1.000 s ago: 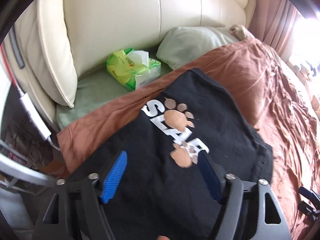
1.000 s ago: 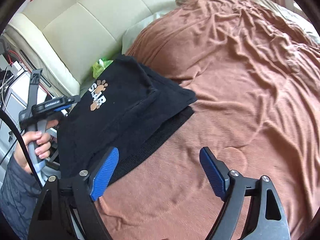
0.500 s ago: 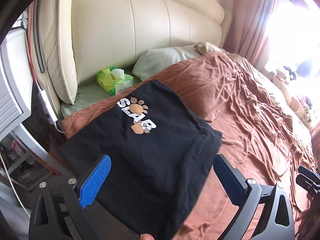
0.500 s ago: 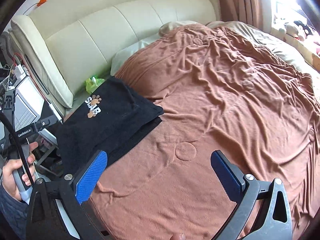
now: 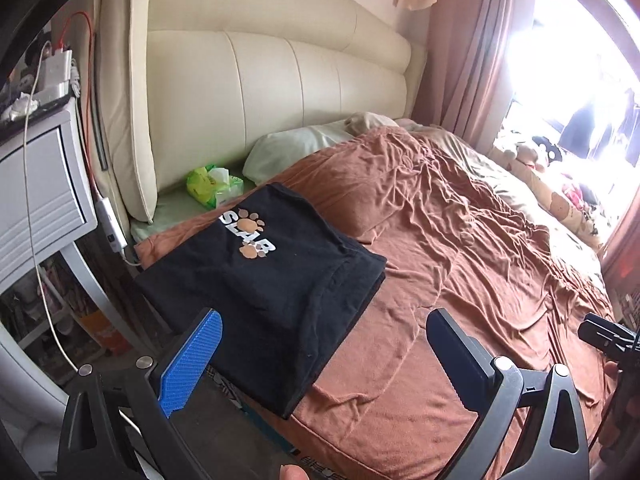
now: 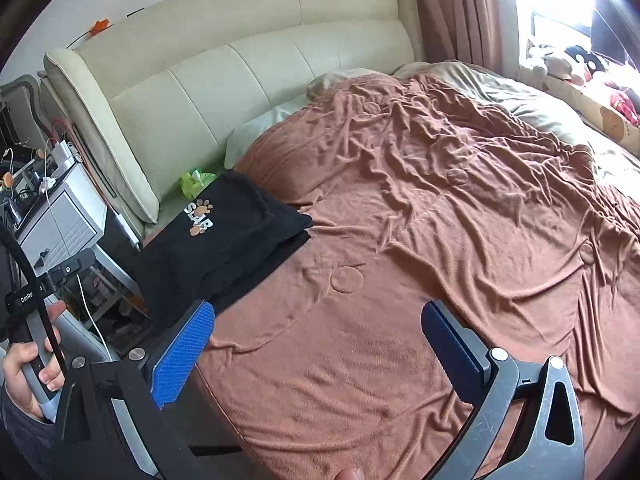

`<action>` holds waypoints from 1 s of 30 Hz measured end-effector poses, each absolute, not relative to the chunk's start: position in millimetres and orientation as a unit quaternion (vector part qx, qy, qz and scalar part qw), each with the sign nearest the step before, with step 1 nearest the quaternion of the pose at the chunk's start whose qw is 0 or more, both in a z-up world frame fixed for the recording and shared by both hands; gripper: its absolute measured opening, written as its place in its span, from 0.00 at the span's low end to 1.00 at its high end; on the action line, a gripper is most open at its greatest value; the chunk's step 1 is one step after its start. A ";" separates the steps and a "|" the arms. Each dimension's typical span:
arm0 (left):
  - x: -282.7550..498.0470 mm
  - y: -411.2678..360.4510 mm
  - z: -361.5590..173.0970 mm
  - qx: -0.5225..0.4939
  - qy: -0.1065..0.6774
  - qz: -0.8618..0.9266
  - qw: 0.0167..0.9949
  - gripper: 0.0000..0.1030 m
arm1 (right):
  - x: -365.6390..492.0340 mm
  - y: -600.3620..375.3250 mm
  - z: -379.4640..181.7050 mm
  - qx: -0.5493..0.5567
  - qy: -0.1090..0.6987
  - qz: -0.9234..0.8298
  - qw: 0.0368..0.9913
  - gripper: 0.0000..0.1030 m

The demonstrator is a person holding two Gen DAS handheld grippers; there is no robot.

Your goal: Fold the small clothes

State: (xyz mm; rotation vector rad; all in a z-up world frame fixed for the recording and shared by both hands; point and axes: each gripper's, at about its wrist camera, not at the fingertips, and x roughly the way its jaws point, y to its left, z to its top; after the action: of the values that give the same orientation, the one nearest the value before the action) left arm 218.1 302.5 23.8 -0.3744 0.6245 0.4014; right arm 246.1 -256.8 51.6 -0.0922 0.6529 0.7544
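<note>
At the bed's head-end left corner, one folded black cotton T-shirt with a white "SLAB" paw print (image 5: 264, 280) lies on the rumpled brown blanket (image 5: 460, 248), overhanging the edge. One green tissue pack (image 5: 214, 185) sits beside it with a white tissue showing at its opening. The left gripper (image 5: 324, 356) and right gripper (image 6: 318, 350) both gape wide, nothing between them.

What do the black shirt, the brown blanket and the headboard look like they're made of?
Black shirt: soft matte knit, probably cotton; it folds limply, and the logo looks printed on. Brown blanket: fuzzy fleece or plush by its nap and soft wrinkles. Headboard: cream leather or faux leather, smooth with slight sheen and stitched padded panels.
</note>
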 end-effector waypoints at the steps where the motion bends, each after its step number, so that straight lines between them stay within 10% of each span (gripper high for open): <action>1: 213.0 297.3 25.9 -0.183 0.300 0.191 0.916 1.00 | 241.2 -262.9 53.2 -0.044 0.309 0.359 0.879 1.00; 30: 122.4 162.7 50.8 -0.134 0.234 0.087 0.959 1.00 | 75.2 -401.2 53.5 -0.038 0.219 0.250 0.942 1.00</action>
State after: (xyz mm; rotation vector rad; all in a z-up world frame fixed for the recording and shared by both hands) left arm 122.4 162.7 50.8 -0.2718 0.4741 0.1755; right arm 75.2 -401.2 53.5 -0.0779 0.4474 0.5102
